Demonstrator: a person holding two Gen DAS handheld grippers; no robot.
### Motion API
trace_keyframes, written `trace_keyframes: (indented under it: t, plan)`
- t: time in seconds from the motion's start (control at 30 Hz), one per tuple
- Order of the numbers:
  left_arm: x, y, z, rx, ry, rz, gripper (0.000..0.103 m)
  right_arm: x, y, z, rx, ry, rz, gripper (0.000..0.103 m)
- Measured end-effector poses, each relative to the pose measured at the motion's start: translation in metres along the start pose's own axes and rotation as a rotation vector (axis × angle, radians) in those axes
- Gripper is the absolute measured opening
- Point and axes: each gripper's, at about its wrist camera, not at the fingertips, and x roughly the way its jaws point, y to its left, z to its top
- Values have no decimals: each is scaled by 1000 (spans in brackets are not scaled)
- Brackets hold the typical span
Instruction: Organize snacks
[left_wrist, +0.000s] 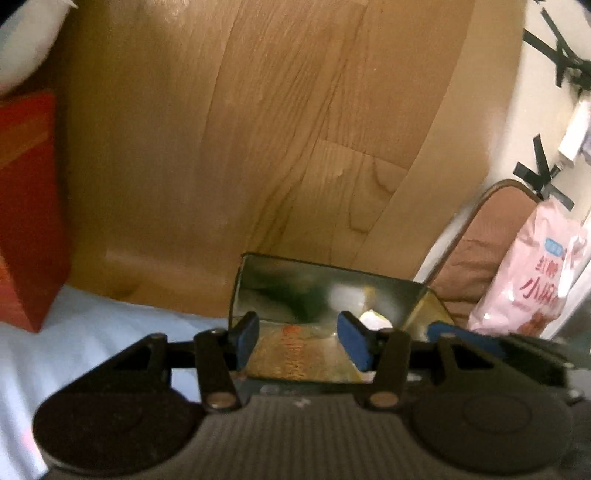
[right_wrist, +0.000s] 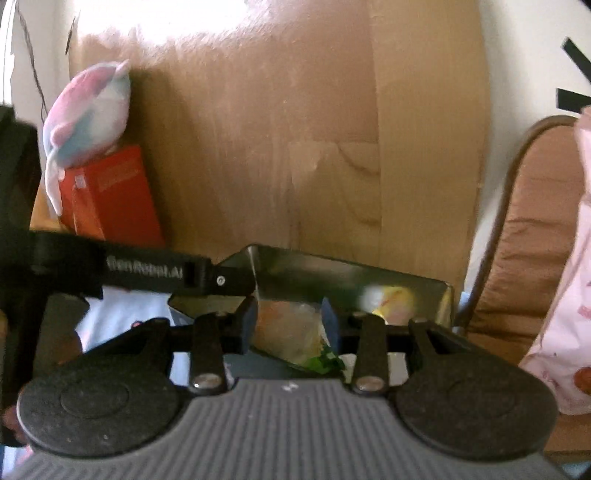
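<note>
- Wood-grain panelling (left_wrist: 258, 129) fills the background, with a pale blue bed sheet (left_wrist: 92, 332) below it and black tape crosses on the white wall to the right.
- A mirror-bright metal tray (right_wrist: 332, 277) sits between the two tools, in front of the panel and above the sheet.
- An orange-and-clear snack packet (right_wrist: 284, 332) with a green end lies at the near side of the tray; a yellow-white wrapped snack (right_wrist: 388, 299) sits towards its far right.
- The left tool (left_wrist: 301, 341) has its blue pads apart at the tray's left part. From the right wrist view its finger meets the tray's left end. Whether it is clenched there I cannot tell.
- The right tool (right_wrist: 289, 325) has the orange packet between its pads, close on both sides; whether they are pressing on it I cannot tell.
- A red box (right_wrist: 110, 199) stands at the left against the panel, with a pastel plush toy (right_wrist: 88, 114) on top.
- A pink snack bag (left_wrist: 528, 273) leans on a brown cushion (right_wrist: 535, 240) at the right.
</note>
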Motion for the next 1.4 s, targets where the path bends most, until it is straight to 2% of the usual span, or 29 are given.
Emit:
trace_keyframes:
  t: [0.13, 0.3, 0.43, 0.6, 0.87, 0.97, 1.07, 1.17, 1.3, 1.4]
  plan:
    - [-23, -8, -17, 52, -41, 53, 53, -32, -1, -10, 57, -55, 10, 42]
    - [-57, -19, -48, 107, -74, 106, 54, -69, 9, -43, 123, -112, 7, 43]
    - [-77, -20, -72, 109, -78, 121, 54, -84, 17, -72, 180, -123, -31, 45]
    - [-92, -21, -105, 138, -69, 166, 54, -103, 36, -105, 136, -148, -119, 47]
    - [-107, -14, -152, 126, -52, 217, 55, -126, 42, -133, 171, -175, -172, 47]
    - [-110, -12, -161, 135, -70, 239, 61, -131, 43, -141, 186, -179, -187, 47]
    - [-112, -9, -164, 123, -88, 240, 61, -131, 41, -143, 210, -175, -184, 47]
    - [-114, -5, -164, 101, -104, 229, 62, -131, 34, -145, 258, -165, -180, 52]
    - [-115, -2, -165, 90, -111, 221, 63, -130, 24, -148, 332, -153, -176, 53]
    - [-117, -4, -166, 105, -125, 225, 65, -129, 24, -148, 327, -150, -169, 53]
